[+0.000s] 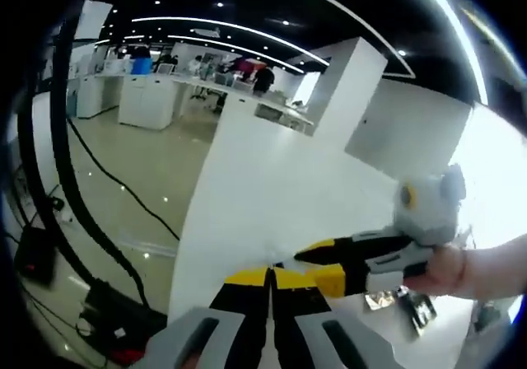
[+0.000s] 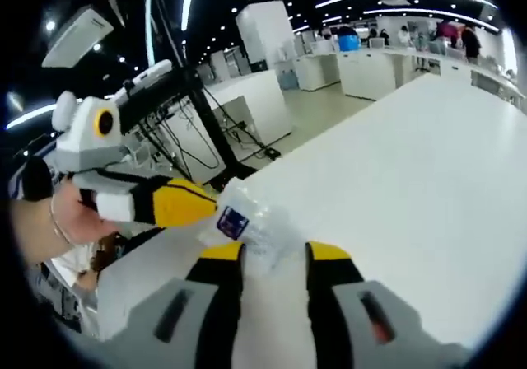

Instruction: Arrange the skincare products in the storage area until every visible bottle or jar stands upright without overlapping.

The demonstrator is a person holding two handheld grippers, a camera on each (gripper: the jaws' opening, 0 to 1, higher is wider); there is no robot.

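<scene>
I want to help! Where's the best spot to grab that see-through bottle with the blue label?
Probably round its body, as the right gripper does: the bottle lies along the jaws, one on each long side, coming from its near end. The left gripper is shut beside it.

One bottle, two grippers, one counter are counted.
A single clear bottle [image 2: 251, 225] is seen between the right gripper [image 2: 276, 258] jaws; the left gripper [image 1: 270, 282] and one white counter [image 2: 412, 163] are counted too.
</scene>
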